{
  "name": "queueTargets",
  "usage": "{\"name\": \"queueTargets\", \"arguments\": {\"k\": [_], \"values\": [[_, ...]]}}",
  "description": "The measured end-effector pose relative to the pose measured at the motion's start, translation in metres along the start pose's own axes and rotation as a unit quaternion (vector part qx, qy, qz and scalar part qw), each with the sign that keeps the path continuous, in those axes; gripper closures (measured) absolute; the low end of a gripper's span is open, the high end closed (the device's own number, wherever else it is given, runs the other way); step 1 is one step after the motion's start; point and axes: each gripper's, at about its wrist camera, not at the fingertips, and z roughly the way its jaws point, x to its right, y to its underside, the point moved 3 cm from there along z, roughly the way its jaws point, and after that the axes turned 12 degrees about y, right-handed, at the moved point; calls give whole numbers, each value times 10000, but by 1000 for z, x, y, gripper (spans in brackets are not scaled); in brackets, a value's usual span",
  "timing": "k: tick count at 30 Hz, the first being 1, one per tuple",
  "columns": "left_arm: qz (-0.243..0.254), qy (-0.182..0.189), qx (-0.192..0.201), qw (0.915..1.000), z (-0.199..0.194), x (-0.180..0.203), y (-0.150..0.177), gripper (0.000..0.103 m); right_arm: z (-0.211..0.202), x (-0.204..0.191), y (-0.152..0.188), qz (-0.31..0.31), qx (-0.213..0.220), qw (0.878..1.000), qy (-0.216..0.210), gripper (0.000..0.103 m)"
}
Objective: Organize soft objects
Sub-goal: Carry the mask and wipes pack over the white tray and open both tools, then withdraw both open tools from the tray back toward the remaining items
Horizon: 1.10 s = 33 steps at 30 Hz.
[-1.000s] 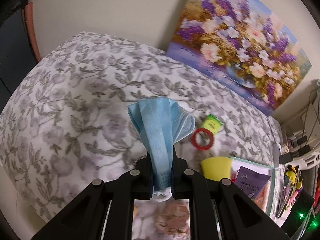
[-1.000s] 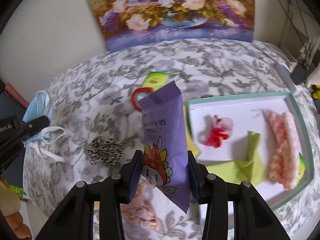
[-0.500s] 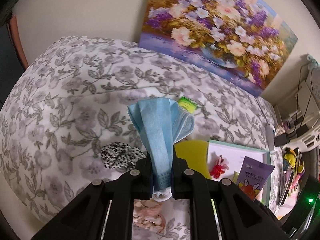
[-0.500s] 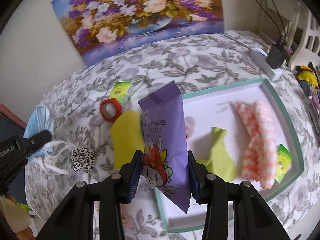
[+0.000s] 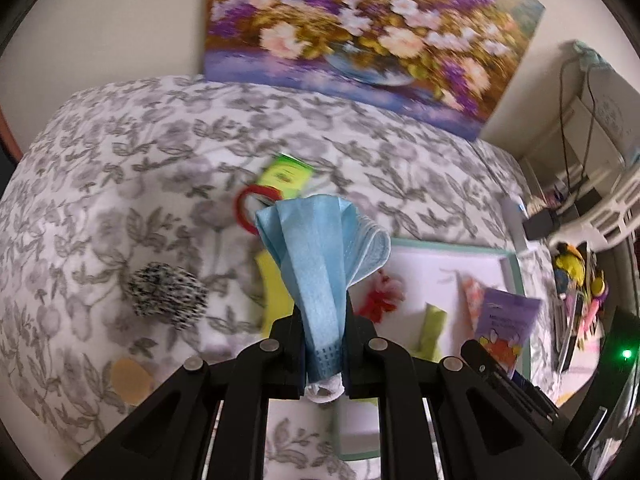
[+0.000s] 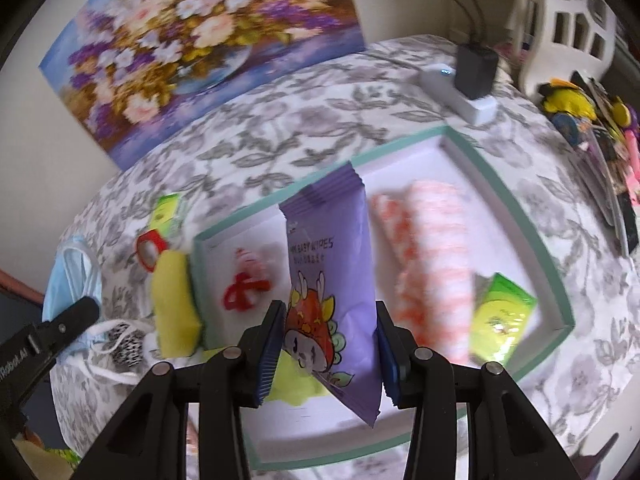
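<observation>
Both tools have swung over the tray (image 6: 558,276): left tool (image 5: 323,344) clenched on the blue face mask (image 5: 320,256), right tool (image 6: 328,344) grasping the baby wipes pack (image 6: 332,280) at frame centre, ready to drop in.

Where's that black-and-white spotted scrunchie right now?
The spotted scrunchie lies on the flowered bedspread, left of the yellow sponge and outside the white tray, below the red ring in the left wrist view.
</observation>
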Motion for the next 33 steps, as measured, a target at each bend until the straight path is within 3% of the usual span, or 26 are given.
{"name": "queueTargets", "arguments": {"k": [10, 23, 24, 25, 26, 28, 31, 33], "values": [[167, 225, -365, 9989, 35, 38, 16, 90, -2, 54, -10, 454, 98, 9988, 180, 58], [309, 187, -811, 9960, 75, 51, 30, 88, 11, 59, -8, 448, -76, 9988, 186, 58], [303, 190, -864, 9956, 76, 51, 30, 86, 12, 59, -8, 447, -92, 9988, 188, 58], [293, 205, -907, 9952, 77, 51, 30, 76, 13, 59, -7, 444, -112, 9988, 184, 58], [300, 216, -902, 9952, 75, 51, 29, 58, 13, 59, -7, 441, -124, 9988, 184, 58], [340, 208, -825, 9958, 71, 53, 27, 38, 13, 58, -7, 426, -134, 9988, 196, 58], [461, 159, -726, 9962, 64, 57, 24, 35, 10, 57, -7, 381, -115, 9989, 243, 58], [532, 38, -670, 9963, 60, 57, 22, 29, 8, 56, -8, 340, -94, 9990, 270, 51]]}}
